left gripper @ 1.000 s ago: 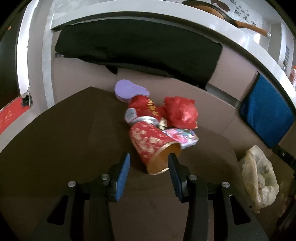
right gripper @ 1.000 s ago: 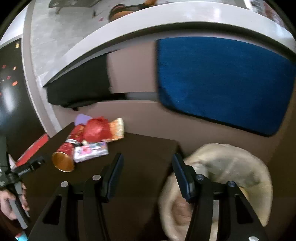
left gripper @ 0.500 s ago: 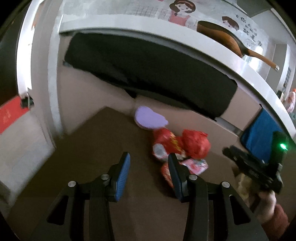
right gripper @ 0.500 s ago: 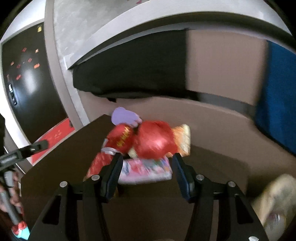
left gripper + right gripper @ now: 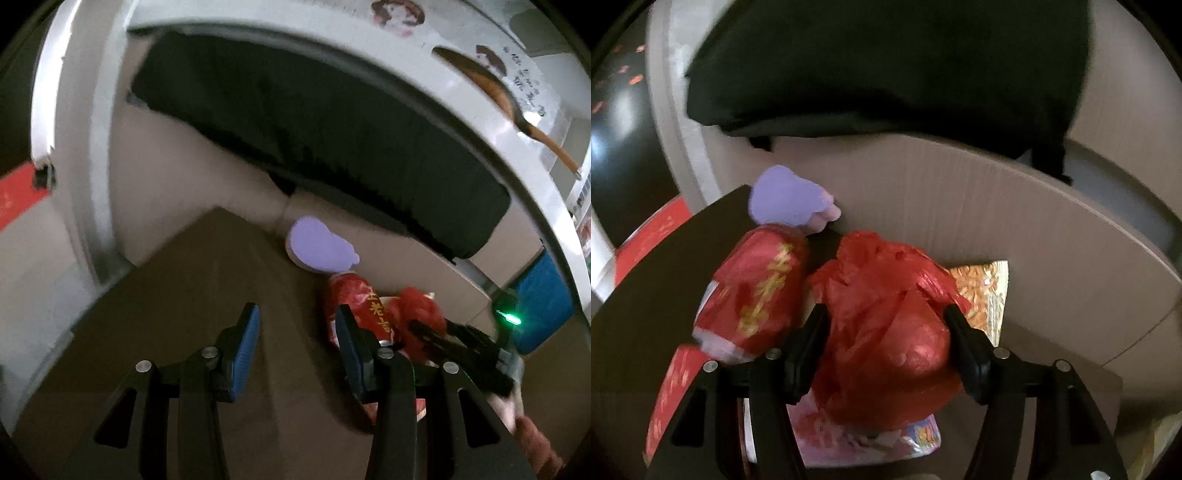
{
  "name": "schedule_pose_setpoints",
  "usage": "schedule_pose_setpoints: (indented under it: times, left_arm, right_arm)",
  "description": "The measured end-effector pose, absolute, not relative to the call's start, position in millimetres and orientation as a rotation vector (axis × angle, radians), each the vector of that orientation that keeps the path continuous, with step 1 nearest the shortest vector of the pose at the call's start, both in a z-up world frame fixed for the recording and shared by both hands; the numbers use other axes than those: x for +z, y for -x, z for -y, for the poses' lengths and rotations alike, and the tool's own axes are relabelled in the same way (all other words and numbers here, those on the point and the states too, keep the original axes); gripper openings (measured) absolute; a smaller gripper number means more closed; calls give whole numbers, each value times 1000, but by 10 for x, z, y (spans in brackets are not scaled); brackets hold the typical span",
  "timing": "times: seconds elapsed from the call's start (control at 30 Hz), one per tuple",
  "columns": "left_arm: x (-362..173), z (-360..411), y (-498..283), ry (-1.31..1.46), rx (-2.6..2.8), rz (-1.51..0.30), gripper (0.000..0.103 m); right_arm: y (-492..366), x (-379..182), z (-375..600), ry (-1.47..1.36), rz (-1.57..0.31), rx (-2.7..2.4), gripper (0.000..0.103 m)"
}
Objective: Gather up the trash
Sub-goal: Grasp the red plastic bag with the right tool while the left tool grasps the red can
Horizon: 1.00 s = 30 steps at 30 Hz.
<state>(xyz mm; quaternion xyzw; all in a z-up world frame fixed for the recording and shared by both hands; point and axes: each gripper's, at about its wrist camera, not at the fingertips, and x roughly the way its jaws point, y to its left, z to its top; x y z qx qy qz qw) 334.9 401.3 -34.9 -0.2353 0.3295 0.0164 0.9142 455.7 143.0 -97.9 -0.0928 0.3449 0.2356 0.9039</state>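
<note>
In the middle of the right wrist view the right claw [image 5: 882, 343] straddled the red plastic bag [image 5: 886, 332] on the table [image 5: 665, 266], jaws opening to take its bulk, while the left claw [image 5: 295, 343] hung wide and empty over bare table at lower centre, probably keeping clear.

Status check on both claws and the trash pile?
Left claw open, empty, beside the pile. Right claw opening, straddling the red plastic bag, not yet gripped. Red can crowds its left finger.
</note>
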Motion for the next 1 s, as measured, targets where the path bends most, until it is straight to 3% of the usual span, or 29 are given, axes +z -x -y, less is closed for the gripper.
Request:
schedule_pose_setpoints:
  times: [0.07, 0.37, 0.8, 0.83, 0.93, 1.0]
  left_arm:
    - [-486, -3981, -3550, 530, 13, -704, 44]
    - [-990, -3712, -4374, 674, -103, -844, 45]
    - [-1152, -3164, -4843, 735, -136, -1047, 50]
    - [-1137, -3100, -4867, 721, -134, -1055, 49]
    - [-1040, -2899, -4868, 655, -128, -1038, 32]
    - [-940, -2773, -4813, 580, -111, -1010, 30]
  right_arm:
    - [-4446, -904, -1230, 128, -715, 510, 50]
    - [-3946, -645, -363, -50, -705, 539, 50]
    - [-3828, -950, 79, -155, -756, 533, 51]
    - [-3821, -982, 75, -158, -761, 535, 51]
    - [-3766, -1011, 49, -144, -755, 521, 51]
    - [-3728, -1008, 31, -140, -748, 522, 51]
